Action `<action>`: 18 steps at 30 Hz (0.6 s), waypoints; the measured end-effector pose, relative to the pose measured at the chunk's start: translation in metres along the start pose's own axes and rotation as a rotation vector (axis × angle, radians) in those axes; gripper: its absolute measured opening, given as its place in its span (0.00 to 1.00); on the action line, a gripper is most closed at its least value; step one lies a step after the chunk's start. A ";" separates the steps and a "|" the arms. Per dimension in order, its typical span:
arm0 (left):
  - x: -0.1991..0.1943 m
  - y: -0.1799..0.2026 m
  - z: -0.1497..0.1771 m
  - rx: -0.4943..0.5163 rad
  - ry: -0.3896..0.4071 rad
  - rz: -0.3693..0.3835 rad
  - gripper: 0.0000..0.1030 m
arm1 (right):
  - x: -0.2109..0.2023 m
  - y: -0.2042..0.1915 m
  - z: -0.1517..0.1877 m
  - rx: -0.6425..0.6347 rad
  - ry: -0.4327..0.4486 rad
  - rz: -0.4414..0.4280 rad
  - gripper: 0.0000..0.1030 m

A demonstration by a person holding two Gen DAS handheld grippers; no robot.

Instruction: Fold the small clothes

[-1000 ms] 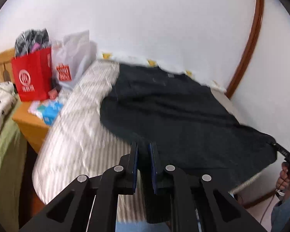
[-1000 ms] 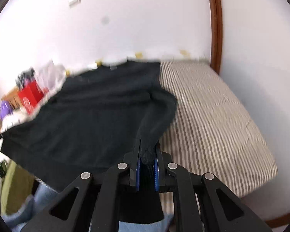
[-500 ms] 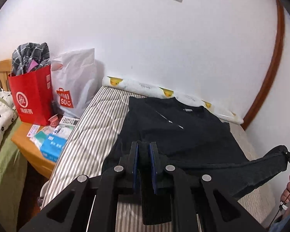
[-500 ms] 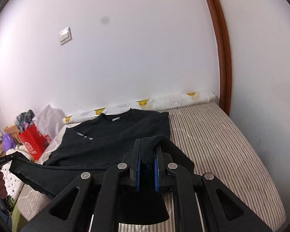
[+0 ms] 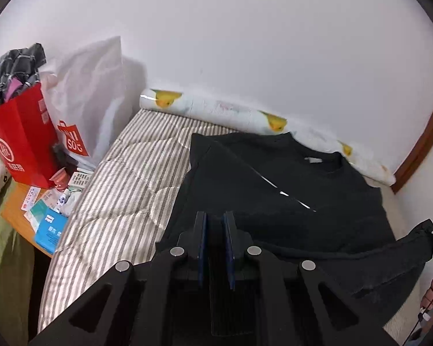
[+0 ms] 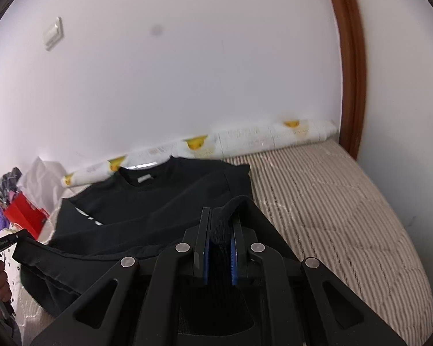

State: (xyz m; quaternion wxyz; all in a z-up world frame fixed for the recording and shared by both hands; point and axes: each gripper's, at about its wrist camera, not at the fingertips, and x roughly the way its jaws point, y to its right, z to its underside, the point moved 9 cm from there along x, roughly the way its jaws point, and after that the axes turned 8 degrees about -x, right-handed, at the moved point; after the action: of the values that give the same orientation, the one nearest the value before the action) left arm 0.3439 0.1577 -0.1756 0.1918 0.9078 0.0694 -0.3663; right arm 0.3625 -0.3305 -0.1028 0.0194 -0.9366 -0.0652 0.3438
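1. Left tongs [image 5: 215,230] are clamping the ribbed hem of the black sweatshirt [image 5: 288,190]; jaws nearly closed with fabric between the pads.
2. Right tongs [image 6: 220,230] are gripping the opposite hem corner the same way; cloth is bunching up between the blue pads [image 6: 233,248].
3. Sweatshirt is lying on the striped bed [image 6: 332,201], collar toward the wall, next to the duck-print roll [image 5: 216,106]; the hem edge is hanging lifted between both tongs.
4. Red bag [image 5: 20,141] and white bag [image 5: 86,101] are sitting on the wooden nightstand [image 5: 17,216] beside the bed.
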 end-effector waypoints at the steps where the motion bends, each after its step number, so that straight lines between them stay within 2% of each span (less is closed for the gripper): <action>1: 0.007 0.001 0.000 0.011 -0.006 -0.014 0.11 | 0.007 0.000 0.002 -0.002 -0.010 0.002 0.10; 6: 0.028 0.000 0.000 0.055 -0.025 -0.077 0.11 | 0.046 0.003 0.011 -0.003 -0.070 0.013 0.10; 10: 0.036 0.000 -0.002 0.067 -0.032 -0.087 0.12 | 0.069 0.008 0.020 0.004 -0.121 0.021 0.10; 17: 0.040 0.000 -0.001 0.081 -0.032 -0.085 0.15 | 0.081 0.009 0.033 -0.033 -0.179 0.063 0.15; 18: 0.039 0.000 0.000 0.084 -0.033 -0.084 0.19 | 0.079 0.009 0.034 -0.039 -0.181 0.066 0.16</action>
State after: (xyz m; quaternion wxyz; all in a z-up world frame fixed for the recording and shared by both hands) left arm 0.3723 0.1574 -0.2024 0.1392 0.9052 0.0891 -0.3916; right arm 0.4014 -0.3289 -0.1801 -0.0163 -0.9035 -0.0424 0.4262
